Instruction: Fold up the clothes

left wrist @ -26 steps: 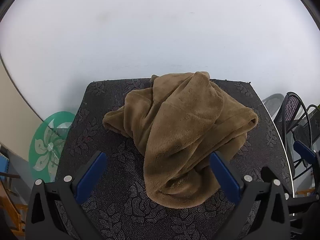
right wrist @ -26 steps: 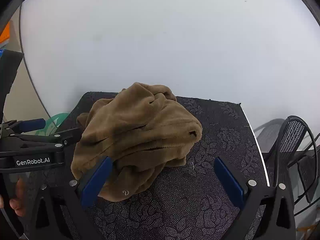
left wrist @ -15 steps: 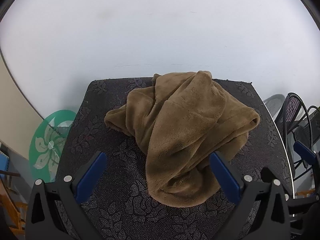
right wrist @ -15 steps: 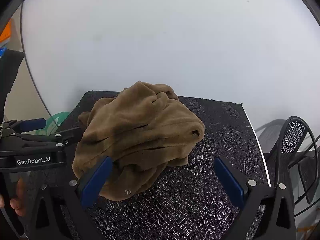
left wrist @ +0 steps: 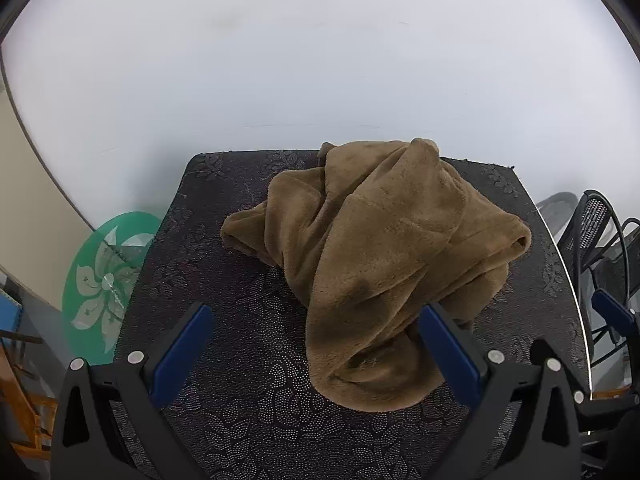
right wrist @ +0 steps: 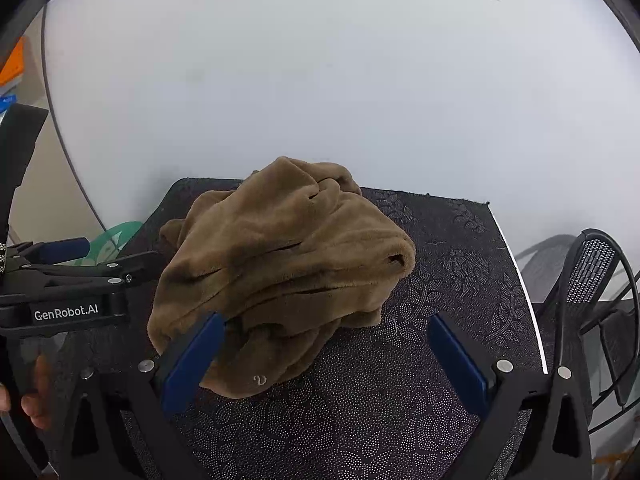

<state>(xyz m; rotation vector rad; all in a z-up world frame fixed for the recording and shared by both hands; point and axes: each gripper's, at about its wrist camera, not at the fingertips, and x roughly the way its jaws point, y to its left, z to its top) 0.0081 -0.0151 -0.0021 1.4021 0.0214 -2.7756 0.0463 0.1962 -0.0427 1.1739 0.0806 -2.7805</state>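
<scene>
A brown fleece garment lies bunched in a heap on the dark patterned worktop, just ahead of both sets of fingers. The left gripper hangs over the near end of the heap with its fingers spread wide, pinching nothing; the cloth's lower lobe sits between them, nearer the right-hand finger. The right gripper is likewise spread and empty, its left-hand finger just in front of the heap's near corner.

The step in hand looks like the first pick, so each gripper would do well to find a real edge (a hem or a cuff, not a mid-fold bulge) and lift the two apart to shake the shape open before any folding.

What kind of garment it is I cannot tell: sleeves, collar and hems are buried in the folds. One rolled opening may be a cuff. The worktop's near edge is cut off.
</scene>
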